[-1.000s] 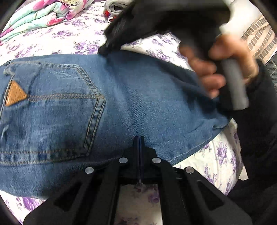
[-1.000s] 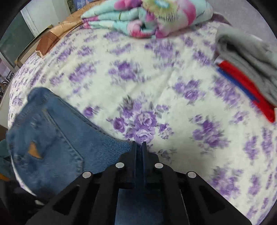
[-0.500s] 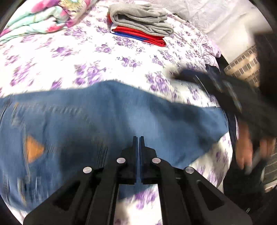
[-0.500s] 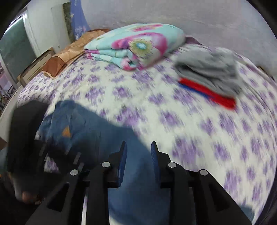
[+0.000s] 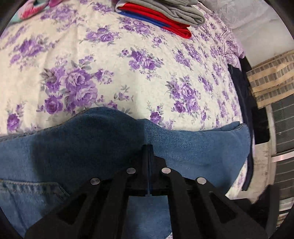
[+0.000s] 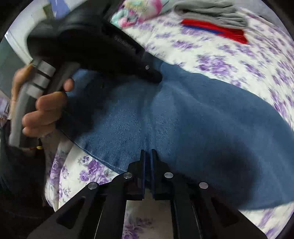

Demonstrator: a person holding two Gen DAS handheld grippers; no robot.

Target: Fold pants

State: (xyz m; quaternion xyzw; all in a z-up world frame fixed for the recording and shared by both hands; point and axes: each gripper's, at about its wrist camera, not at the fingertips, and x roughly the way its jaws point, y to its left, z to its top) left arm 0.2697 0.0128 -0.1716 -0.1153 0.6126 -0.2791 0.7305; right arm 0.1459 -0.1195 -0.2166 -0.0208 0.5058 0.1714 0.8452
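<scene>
Blue jeans lie bunched across the floral bedspread; a back pocket seam shows at the lower left. My left gripper is shut on a raised fold of the denim. In the right wrist view the same left gripper, held by a hand, pinches the far edge of the jeans. My right gripper sits at the near edge. Its jaws are closing to a thin slit, with a ridge of denim pinched between them.
A stack of folded grey, red and blue clothes lies at the far side of the bed, also in the right wrist view as the stack. A folded pastel blanket lies beside it. The bed edge drops off on the right.
Both grippers have swept across the bed. The right gripper opened, then closed on the near edge of the jeans. The left stayed shut on the denim, which is now bunched.
</scene>
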